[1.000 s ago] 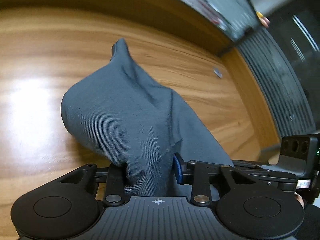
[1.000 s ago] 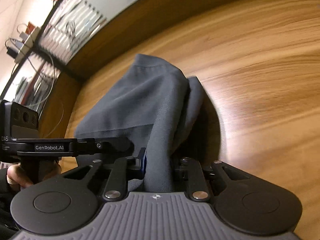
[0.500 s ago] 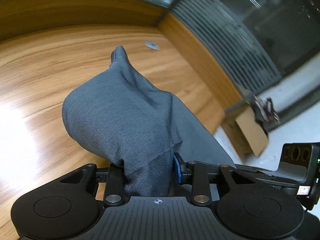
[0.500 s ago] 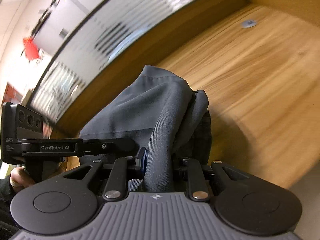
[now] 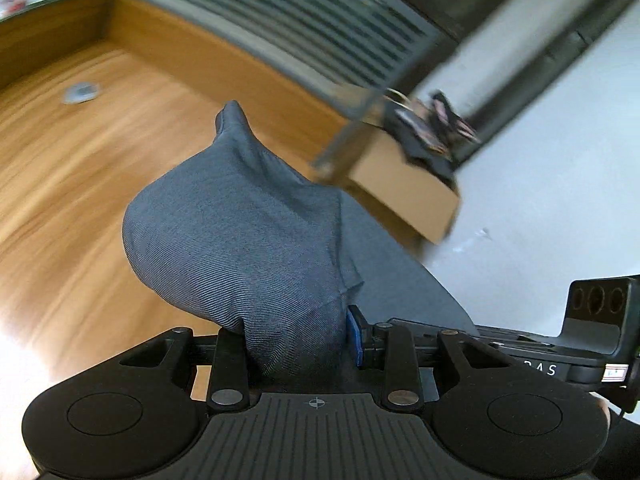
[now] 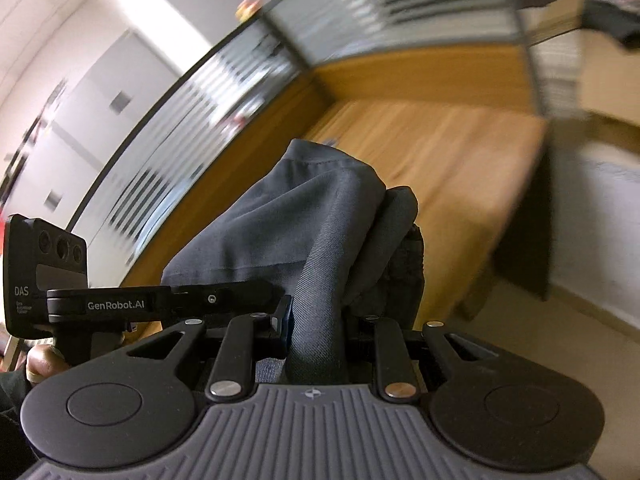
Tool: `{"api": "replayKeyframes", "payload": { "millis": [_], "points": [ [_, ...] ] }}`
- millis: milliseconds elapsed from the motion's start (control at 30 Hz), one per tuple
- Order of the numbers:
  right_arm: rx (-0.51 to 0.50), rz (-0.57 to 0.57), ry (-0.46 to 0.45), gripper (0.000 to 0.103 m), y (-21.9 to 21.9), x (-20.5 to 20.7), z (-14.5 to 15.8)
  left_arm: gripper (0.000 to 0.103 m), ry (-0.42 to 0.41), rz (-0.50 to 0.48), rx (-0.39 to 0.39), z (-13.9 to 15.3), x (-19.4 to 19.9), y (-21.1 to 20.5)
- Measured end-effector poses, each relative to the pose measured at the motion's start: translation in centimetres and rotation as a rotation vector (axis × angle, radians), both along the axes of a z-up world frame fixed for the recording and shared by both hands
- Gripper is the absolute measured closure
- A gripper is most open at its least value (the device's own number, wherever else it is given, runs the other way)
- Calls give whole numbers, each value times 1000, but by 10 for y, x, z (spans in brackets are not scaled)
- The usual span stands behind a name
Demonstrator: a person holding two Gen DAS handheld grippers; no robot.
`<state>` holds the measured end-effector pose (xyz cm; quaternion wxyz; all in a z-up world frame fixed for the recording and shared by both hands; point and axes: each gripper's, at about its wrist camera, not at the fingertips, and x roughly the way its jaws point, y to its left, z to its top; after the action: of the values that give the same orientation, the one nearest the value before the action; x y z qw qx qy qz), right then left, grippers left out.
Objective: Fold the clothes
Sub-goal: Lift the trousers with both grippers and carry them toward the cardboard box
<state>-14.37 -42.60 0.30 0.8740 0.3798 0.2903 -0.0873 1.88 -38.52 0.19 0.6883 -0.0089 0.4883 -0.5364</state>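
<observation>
wooden tabletop (image 5: 80, 184) bare, cardboard box (image 5: 404, 192) beyond

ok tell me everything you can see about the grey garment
The grey garment is a dark blue-grey woven cloth with a fine twill texture and a stitched hem along one edge. It is bunched and draped, lifted above the wooden table, with a folded corner sticking up. The left gripper and right gripper each have their jaws shut on a gathered part of it; nothing else visibly touches it.
</observation>
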Motion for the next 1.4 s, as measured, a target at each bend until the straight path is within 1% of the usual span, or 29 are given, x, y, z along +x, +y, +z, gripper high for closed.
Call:
{"api": "replayKeyframes", "payload": {
  "millis": [100,200,333,400,567,700,833,900,1033,1200,1267,1400],
  "points": [
    [-24,-93,-15,80,-46,-34,2,69,-9,-85,-15,7,-7,-53],
    [-56,-178,-28,80,-81,-64,7,69,-22,-169,-36,16,-20,-108],
    [-103,-286,-37,80,-130,-99,15,69,-29,-257,-59,27,-35,-174],
    [-127,-336,-42,80,-155,-115,18,69,-39,-296,-77,33,-43,-203],
    [-190,-450,-42,80,-205,-146,31,69,-69,-371,-99,27,-54,-253],
    [-261,-514,-38,80,-238,-152,45,69,-86,-422,-123,31,-55,-292],
    [-312,-563,-63,80,-282,-155,56,69,-92,-453,-151,35,-51,-339],
    [-343,-579,-61,80,-306,-150,59,69,-89,-459,-171,37,-47,-362],
    [-358,-603,-63,80,-357,-141,61,69,-88,-468,-213,41,-34,-404],
    [-414,-633,-60,80,-419,-123,74,69,-62,-490,-256,52,-17,-463],
    [-437,-645,-59,80,-444,-116,79,69,-58,-508,-294,59,-11,-486],
    [-534,-695,-43,80,-484,-104,95,69,-37,-531,-361,65,-3,-530]
  ]
}}
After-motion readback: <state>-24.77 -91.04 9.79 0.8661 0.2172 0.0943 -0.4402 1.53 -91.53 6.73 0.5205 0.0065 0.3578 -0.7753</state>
